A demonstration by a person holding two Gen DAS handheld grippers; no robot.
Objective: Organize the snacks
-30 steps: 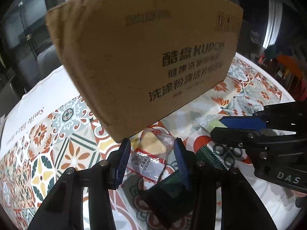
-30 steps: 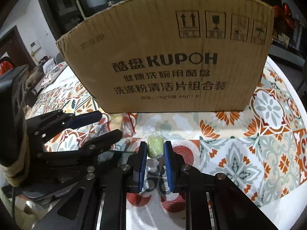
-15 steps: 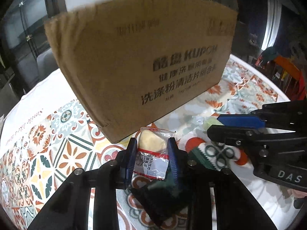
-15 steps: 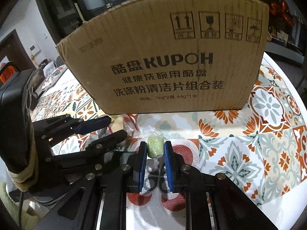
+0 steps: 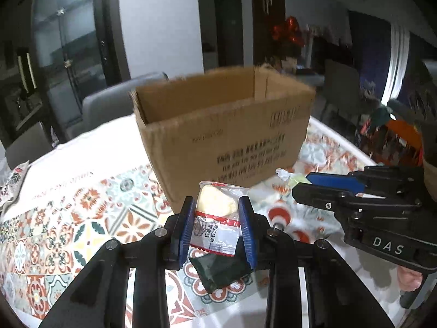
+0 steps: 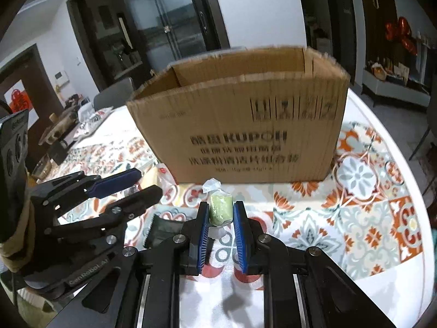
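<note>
An open brown cardboard box stands on the patterned tablecloth ahead of both grippers; it also shows in the right wrist view. My left gripper is shut on a clear-wrapped yellow pastry snack, held above the table. My right gripper is shut on a small green wrapped candy, also lifted. Each gripper shows in the other's view, the right gripper to the right, the left gripper to the left. A dark green packet lies on the table under the left gripper.
The round table's white edge curves on the right. Grey chairs stand behind the box. Snack bags and clutter lie at the far left of the table.
The left gripper closed on the pastry snack. Both grippers rose with their snacks, so the box's open top now shows.
</note>
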